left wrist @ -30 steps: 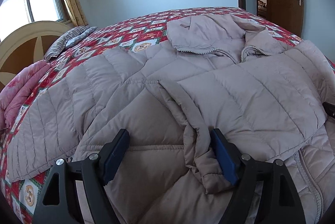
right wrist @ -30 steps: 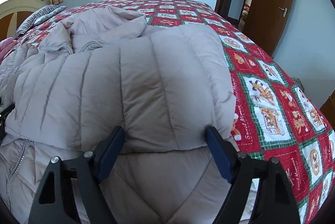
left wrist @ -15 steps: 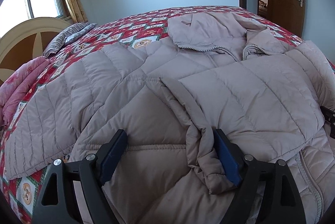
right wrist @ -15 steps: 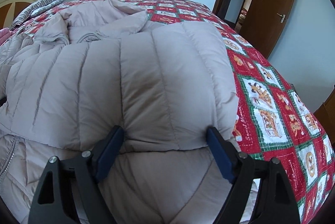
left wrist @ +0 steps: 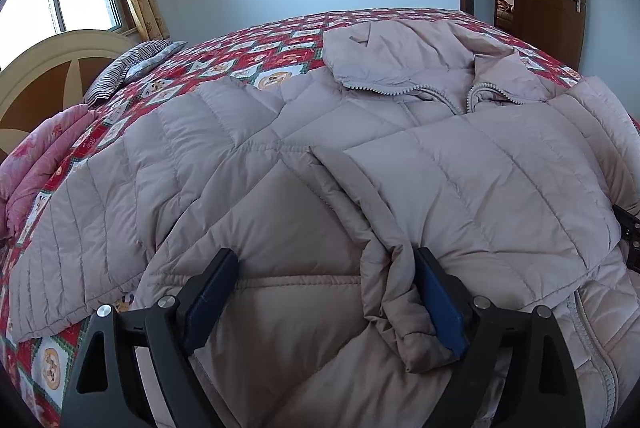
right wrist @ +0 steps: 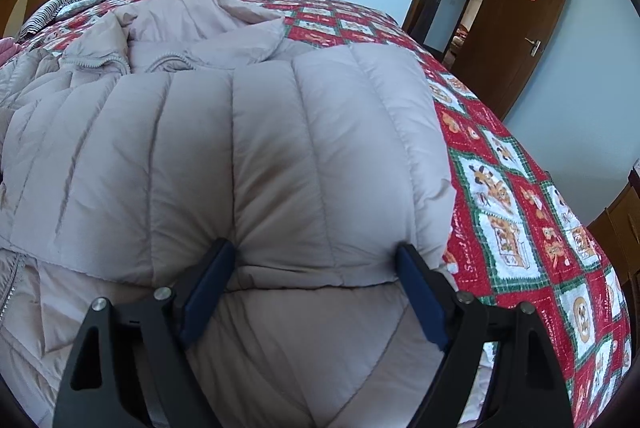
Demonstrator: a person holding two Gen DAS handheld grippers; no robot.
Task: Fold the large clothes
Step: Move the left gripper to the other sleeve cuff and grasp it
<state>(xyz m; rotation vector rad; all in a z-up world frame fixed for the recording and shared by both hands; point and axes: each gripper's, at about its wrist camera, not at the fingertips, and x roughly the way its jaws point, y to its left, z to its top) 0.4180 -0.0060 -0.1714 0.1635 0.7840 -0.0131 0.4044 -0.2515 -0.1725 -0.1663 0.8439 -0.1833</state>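
The left gripper (left wrist: 326, 270) hovers low with jaws spread wide over the puffer jacket (left wrist: 280, 164), its folded sleeve cuff (left wrist: 400, 304) beside one finger. The right gripper (right wrist: 316, 264), equally wide, straddles the folded sleeve. The jacket lies spread on the patterned bedspread (right wrist: 516, 196).

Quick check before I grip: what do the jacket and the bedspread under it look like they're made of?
Jacket: looks like a thin, smooth synthetic shell, matte with a slight sheen, over puffy fill; the stitched channels bulge like down or padding. Probably slippery and compressible.

Bedspread: seems a printed, quilted cotton-like cloth, matte, with red and green patchwork squares; the fibre cannot be confirmed.

Left gripper and right gripper are open.
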